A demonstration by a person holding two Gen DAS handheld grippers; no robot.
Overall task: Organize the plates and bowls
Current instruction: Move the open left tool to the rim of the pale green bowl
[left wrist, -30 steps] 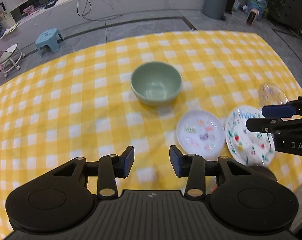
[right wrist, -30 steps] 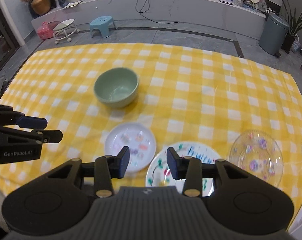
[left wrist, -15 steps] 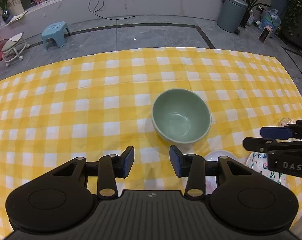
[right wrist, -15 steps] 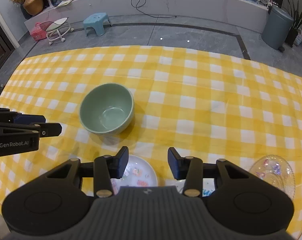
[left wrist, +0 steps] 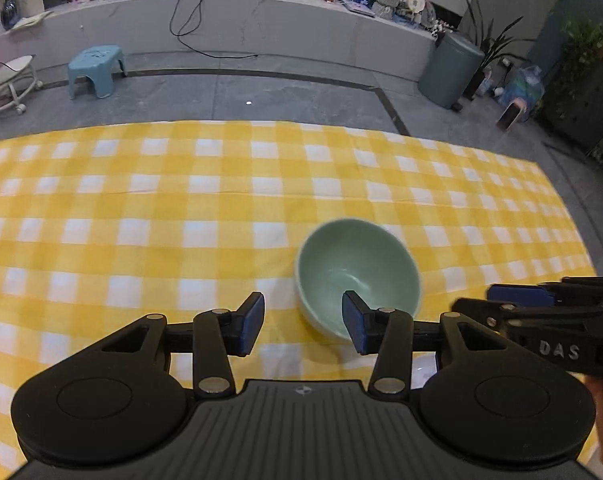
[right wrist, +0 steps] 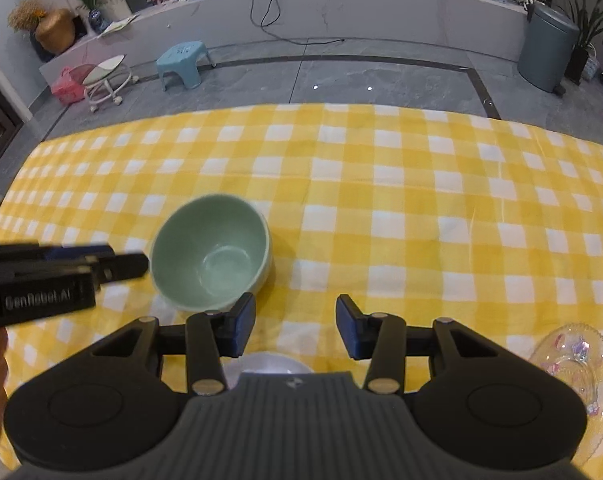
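A yellow-checked cloth (right wrist: 381, 200) covers the counter, where a green bowl (right wrist: 211, 256) sits upright left of centre. The left claw (left wrist: 303, 322) hovers wide apart, empty, its right finger over the bowl's near rim. The right claw (right wrist: 295, 324), equally wide, holds nothing. A clear glass plate (right wrist: 577, 364) lies at the counter's right.

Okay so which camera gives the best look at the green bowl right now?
The right wrist view. There the green bowl sits nearly whole, rim and inside bottom visible, with only its near edge behind a fingertip. In the left wrist view the bowl is partly hidden by the left gripper's right finger.
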